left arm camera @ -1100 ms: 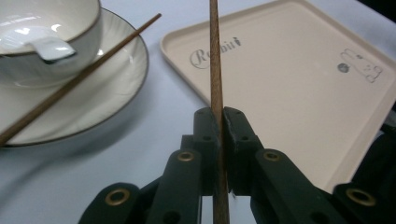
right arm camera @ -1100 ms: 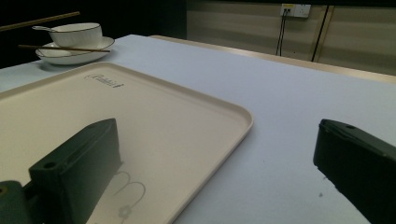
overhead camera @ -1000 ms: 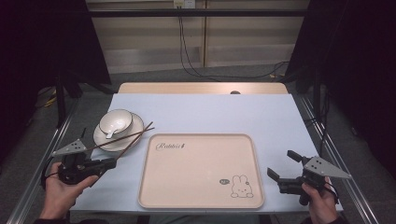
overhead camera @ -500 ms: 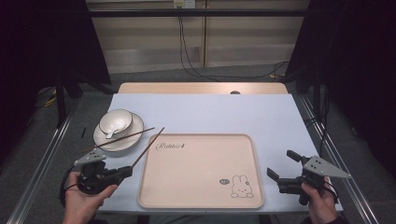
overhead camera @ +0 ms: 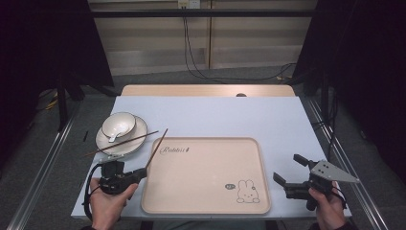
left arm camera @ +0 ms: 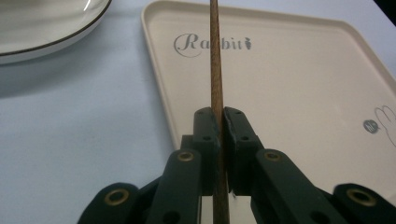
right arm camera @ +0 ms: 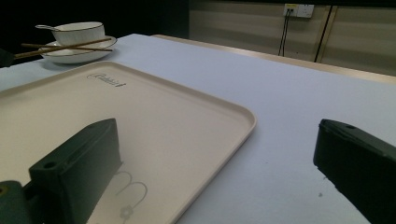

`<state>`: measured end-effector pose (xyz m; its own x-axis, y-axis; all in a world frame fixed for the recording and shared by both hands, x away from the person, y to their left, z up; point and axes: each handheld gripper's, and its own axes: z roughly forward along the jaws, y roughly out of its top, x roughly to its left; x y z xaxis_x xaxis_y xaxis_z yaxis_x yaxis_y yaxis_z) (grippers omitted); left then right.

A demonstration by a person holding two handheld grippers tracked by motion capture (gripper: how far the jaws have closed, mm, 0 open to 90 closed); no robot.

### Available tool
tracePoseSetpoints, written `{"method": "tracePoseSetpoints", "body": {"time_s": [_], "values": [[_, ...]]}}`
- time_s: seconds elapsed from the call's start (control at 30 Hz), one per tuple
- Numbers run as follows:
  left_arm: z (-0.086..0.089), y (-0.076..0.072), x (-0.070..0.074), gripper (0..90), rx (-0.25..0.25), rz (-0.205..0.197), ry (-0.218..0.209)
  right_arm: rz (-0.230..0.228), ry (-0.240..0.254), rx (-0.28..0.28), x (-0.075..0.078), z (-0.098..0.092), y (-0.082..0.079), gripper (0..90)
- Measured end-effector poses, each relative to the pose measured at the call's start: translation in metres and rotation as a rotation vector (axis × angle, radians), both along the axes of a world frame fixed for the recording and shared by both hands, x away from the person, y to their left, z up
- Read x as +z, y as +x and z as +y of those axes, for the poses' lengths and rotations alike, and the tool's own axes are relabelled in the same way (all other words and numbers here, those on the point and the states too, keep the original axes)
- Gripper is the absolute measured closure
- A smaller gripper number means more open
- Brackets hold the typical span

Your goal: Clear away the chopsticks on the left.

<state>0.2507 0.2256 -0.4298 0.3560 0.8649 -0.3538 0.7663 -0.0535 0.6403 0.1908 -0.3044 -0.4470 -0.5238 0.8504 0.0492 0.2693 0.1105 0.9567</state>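
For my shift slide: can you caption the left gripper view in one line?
Left gripper shut on a wooden chopstick that points over the left edge of the cream Rabbit tray.

Brown chopstick (left arm camera: 215, 70) — cream rabbit-print tray (overhead camera: 206, 201) — white, dark-rimmed plate (overhead camera: 139, 136).

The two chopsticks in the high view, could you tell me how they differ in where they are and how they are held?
The held chopstick is clamped between the left gripper's shut jaws, its far end over the tray's corner; the resting chopstick lies free across the plate, touched by no gripper. The held one points steeply away, while the resting one lies nearly crosswise. Both are thin, brown, straight sticks.
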Motion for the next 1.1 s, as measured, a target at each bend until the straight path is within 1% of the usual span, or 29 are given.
{"method": "tracePoseSetpoints", "body": {"time_s": [0.03,0.07,0.2,0.23,0.27,0.33,0.37,0.4,0.43,0.47,0.53,0.57,0.63,0.67,0.7,0.73,0.8,0.83,0.87,0.9,0.93,1.03,1.07,1.1], "values": [[-0.002,0.0,-0.003,84.6,0.011,0.013,0.014,0.002,0.002,-0.003,0.0,0.0,0.0,0.4],[-0.002,0.0,-0.003,84.6,0.011,0.013,0.014,0.002,0.002,-0.003,0.0,0.0,0.0,0.4],[-0.003,-0.002,-0.009,84.6,0.034,0.04,0.013,0.001,-0.001,0.0,0.0,0.0,0.0,0.4],[-0.004,-0.002,-0.01,84.6,0.039,0.043,0.019,0.0,-0.001,0.003,0.0,0.0,0.0,0.3],[-0.005,-0.003,-0.011,84.6,0.034,0.054,0.014,-0.001,-0.004,-0.001,0.0,0.001,0.0,0.4],[-0.007,-0.004,-0.013,84.6,0.029,0.058,0.029,0.0,-0.005,0.003,0.0,0.001,0.0,0.4],[-0.007,-0.004,-0.013,84.6,0.027,0.069,0.025,0.0,-0.004,0.0,0.0,0.0,0.0,0.4],[-0.008,-0.004,-0.015,84.6,0.034,0.069,0.037,0.0,-0.005,-0.001,0.0,0.0,0.0,0.4],[-0.008,-0.004,-0.016,84.6,0.036,0.078,0.032,-0.002,-0.004,-0.001,0.0,0.001,0.0,0.4],[-0.008,-0.004,-0.016,84.6,0.036,0.078,0.032,-0.002,-0.004,-0.001,0.0,0.001,0.0,0.4],[-0.01,-0.003,-0.018,84.5,0.036,0.088,0.045,-0.001,-0.007,0.003,0.0,0.001,0.0,0.4],[-0.01,-0.003,-0.019,84.6,0.035,0.089,0.043,-0.004,-0.008,0.004,0.0,0.001,0.0,0.4],[-0.012,-0.002,-0.022,84.6,0.03,0.097,0.061,-0.002,-0.008,0.004,0.0,0.001,0.0,0.4],[-0.013,-0.001,-0.023,84.5,0.039,0.102,0.06,-0.001,-0.006,0.002,0.0,0.001,0.0,0.4],[-0.014,0.0,-0.024,84.6,0.035,0.107,0.076,-0.002,-0.007,0.003,0.0,0.001,0.0,0.3],[-0.015,0.0,-0.025,84.5,0.033,0.112,0.079,-0.004,-0.005,0.002,0.0,0.0,0.0,0.3],[-0.018,0.001,-0.026,84.5,0.048,0.109,0.081,-0.006,-0.004,0.001,0.0,0.001,0.0,0.4],[-0.018,0.002,-0.026,84.5,0.046,0.112,0.096,-0.005,-0.006,0.002,0.0,0.001,0.0,0.4],[-0.018,0.002,-0.026,84.4,0.038,0.118,0.097,-0.005,-0.008,0.004,0.0,0.001,0.0,0.4],[-0.019,0.003,-0.027,84.4,0.04,0.119,0.107,-0.005,-0.008,0.004,0.0,0.001,0.0,0.4],[-0.02,0.003,-0.027,84.4,0.044,0.126,0.1,-0.005,-0.009,0.004,0.0,0.001,0.0,0.3],[-0.021,0.003,-0.029,84.1,0.055,0.127,0.098,-0.005,-0.009,0.004,0.0,0.001,0.0,0.4],[-0.021,0.003,-0.029,84.1,0.055,0.127,0.098,-0.005,-0.009,0.004,0.0,0.001,0.0,0.4],[-0.022,0.004,-0.029,82.8,0.044,0.136,0.106,-0.006,-0.009,0.003,0.0,0.001,0.0,0.4]]}}
